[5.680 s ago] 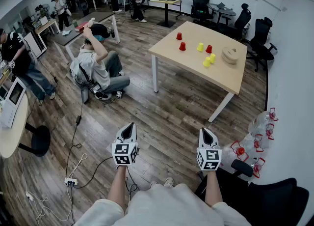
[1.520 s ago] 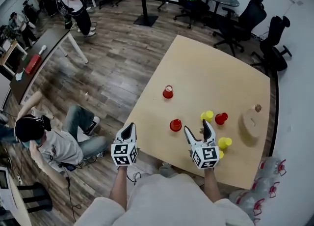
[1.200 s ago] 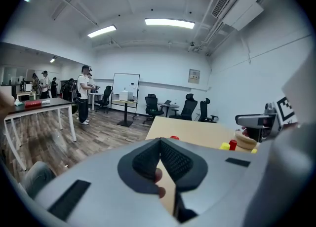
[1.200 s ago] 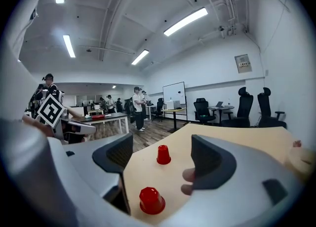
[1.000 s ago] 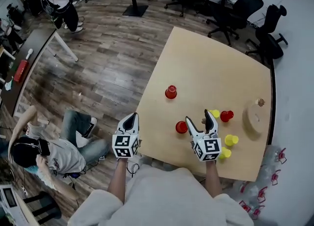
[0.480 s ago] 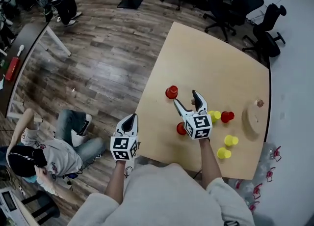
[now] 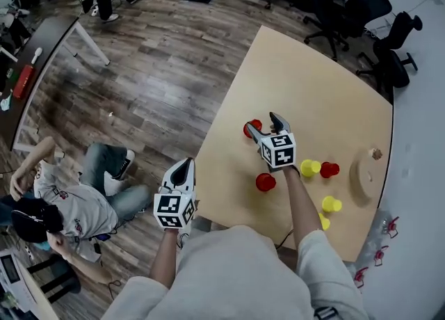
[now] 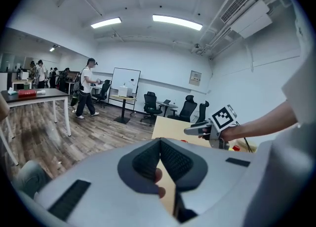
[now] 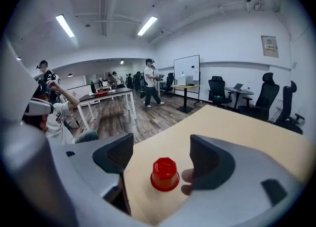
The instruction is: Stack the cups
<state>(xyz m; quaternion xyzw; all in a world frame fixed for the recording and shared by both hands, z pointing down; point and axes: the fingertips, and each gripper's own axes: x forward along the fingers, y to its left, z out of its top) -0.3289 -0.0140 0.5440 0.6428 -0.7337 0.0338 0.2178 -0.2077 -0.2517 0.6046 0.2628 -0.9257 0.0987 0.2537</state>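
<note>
Since I swung my right gripper (image 7: 264,125) forward across the table (image 7: 327,89) in the last half second, it has left the near red cup (image 7: 265,182) behind and now sits over the far red cup (image 9: 164,174), the one standing alone toward the table's left edge. My right jaws are spread wide, and in the right gripper view that upturned cup stands on the wood squarely in the gap between them, touched by neither as far as I can tell. So I judge the reach is done and the grasp is not: I would need to come a little lower and close on the cup's sides before it can be carried anywhere. The near red cup, just behind my wrist, looks the likeliest place to set it down. The two yellow cups (image 7: 309,168) (image 7: 332,204) and the third red cup (image 7: 329,169) stand untouched to the right, so no stacking has begun. My left gripper (image 7: 182,167) has stayed off the table's near corner, its jaws pressed together on nothing.
</note>
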